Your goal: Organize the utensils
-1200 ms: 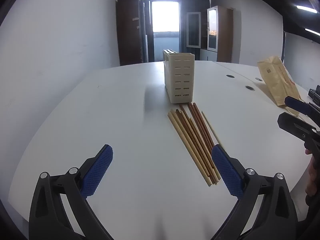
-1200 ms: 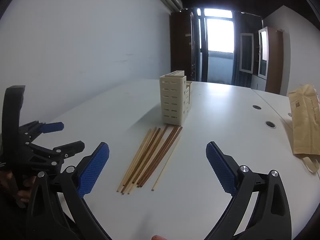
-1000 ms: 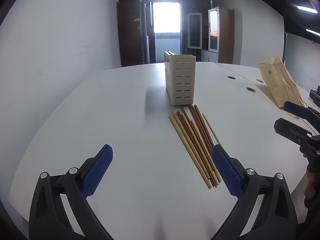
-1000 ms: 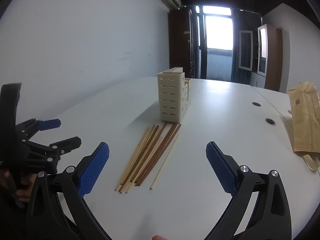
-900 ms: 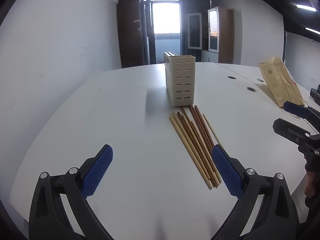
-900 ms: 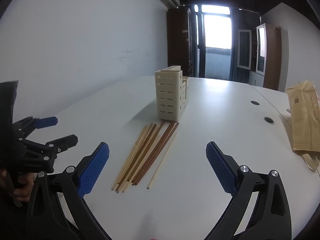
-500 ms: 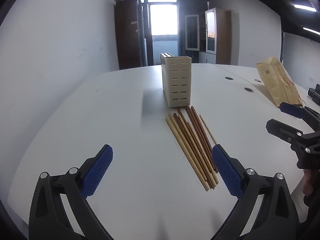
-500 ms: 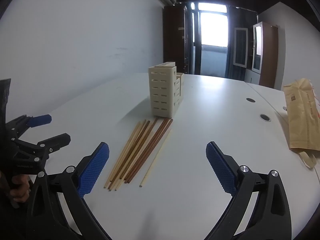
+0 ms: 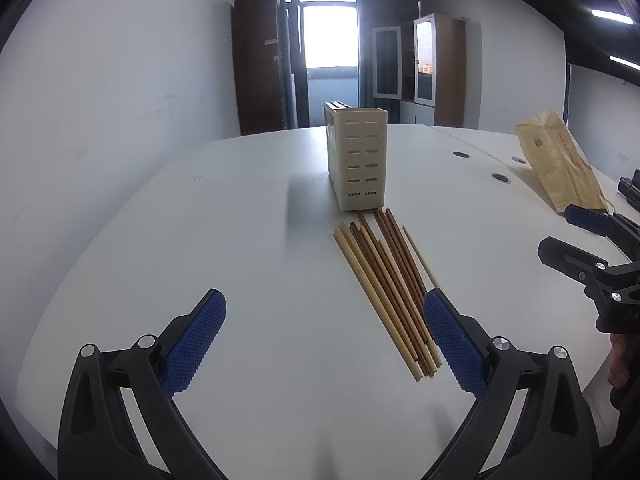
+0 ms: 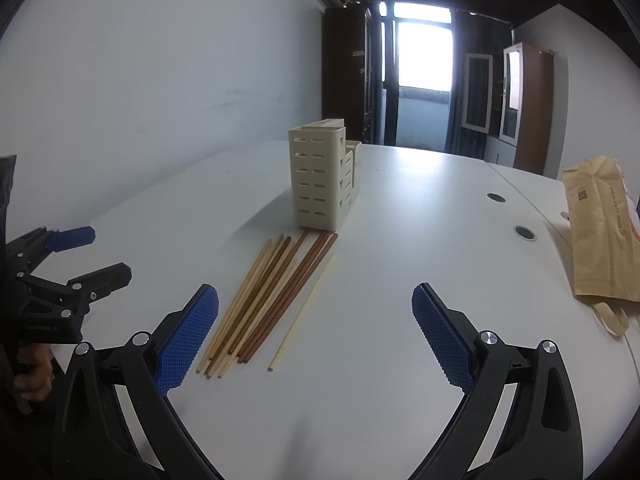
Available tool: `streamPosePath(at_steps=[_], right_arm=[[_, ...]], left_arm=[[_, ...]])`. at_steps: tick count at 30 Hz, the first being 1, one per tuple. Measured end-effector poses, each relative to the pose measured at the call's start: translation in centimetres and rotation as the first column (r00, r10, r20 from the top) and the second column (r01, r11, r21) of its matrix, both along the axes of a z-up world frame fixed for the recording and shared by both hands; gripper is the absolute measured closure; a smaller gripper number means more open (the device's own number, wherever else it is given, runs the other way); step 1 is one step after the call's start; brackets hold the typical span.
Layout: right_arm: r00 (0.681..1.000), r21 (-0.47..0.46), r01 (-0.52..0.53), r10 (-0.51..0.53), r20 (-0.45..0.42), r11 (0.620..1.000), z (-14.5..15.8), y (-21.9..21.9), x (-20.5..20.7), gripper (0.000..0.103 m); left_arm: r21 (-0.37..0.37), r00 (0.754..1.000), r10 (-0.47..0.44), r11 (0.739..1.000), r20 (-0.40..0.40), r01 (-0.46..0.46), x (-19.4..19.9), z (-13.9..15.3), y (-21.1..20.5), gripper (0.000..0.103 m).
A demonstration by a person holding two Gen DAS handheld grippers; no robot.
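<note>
A bundle of light and dark wooden chopsticks (image 9: 390,288) (image 10: 272,292) lies flat on the white table (image 9: 240,240) (image 10: 400,240), their far ends close to a cream slotted utensil holder (image 9: 357,160) (image 10: 320,178) that stands upright. One thin pale chopstick (image 10: 304,312) lies apart to the right of the bundle. My left gripper (image 9: 324,328) hovers open over the near table, its right finger over the bundle's near ends. My right gripper (image 10: 314,320) is open too, above the chopsticks' near ends. Each gripper also shows at the edge of the other's view, left gripper (image 10: 84,256), right gripper (image 9: 576,236).
A brown paper bag (image 9: 560,168) (image 10: 604,232) lies on the table's right side. Two round cable holes (image 10: 524,233) sit near it. A white wall runs along the left; dark cabinets and a bright door stand behind the table. A hand (image 10: 32,376) holds the left gripper.
Both grippers have drifted slightly, so the holder and chopsticks shift a little left in the right wrist view. Both stay open, and nothing on the table has moved.
</note>
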State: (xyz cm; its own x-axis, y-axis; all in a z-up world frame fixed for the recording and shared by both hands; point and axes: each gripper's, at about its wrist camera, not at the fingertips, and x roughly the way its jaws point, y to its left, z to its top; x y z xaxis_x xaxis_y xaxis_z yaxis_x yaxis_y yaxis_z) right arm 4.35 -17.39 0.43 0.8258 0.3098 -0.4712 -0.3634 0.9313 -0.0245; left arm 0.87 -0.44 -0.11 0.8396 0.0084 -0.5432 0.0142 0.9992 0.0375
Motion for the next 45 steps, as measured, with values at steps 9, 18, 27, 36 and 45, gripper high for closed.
streamPosePath(at_steps=[9, 18, 27, 36, 45], right_arm=[[1.000, -0.002, 0.006, -0.006, -0.005, 1.000, -0.10, -0.21, 0.14, 0.005], [1.000, 0.001, 0.023, -0.023, -0.009, 1.000, -0.11, -0.74, 0.43, 0.005], [1.000, -0.004, 0.019, -0.019, -0.010, 1.000, -0.24, -0.64, 0.45, 0.005], [1.000, -0.008, 0.023, -0.023, -0.012, 1.000, -0.35, -0.74, 0.63, 0.005], [1.000, -0.005, 0.026, -0.026, -0.011, 1.000, -0.41, -0.75, 0.65, 0.005]], left_arm=[[0.024, 1.000, -0.002, 1.000, 0.002, 0.002, 0.12, -0.06, -0.44, 0.006], [0.029, 1.000, 0.002, 1.000, 0.000, -0.002, 0.23, -0.18, -0.43, 0.006], [0.022, 1.000, 0.004, 1.000, -0.002, -0.003, 0.34, -0.22, -0.03, 0.006], [0.024, 1.000, 0.002, 1.000, -0.005, -0.002, 0.41, -0.38, 0.12, 0.006], [-0.001, 1.000, 0.003, 1.000, -0.021, -0.003, 0.53, -0.49, 0.29, 0.006]])
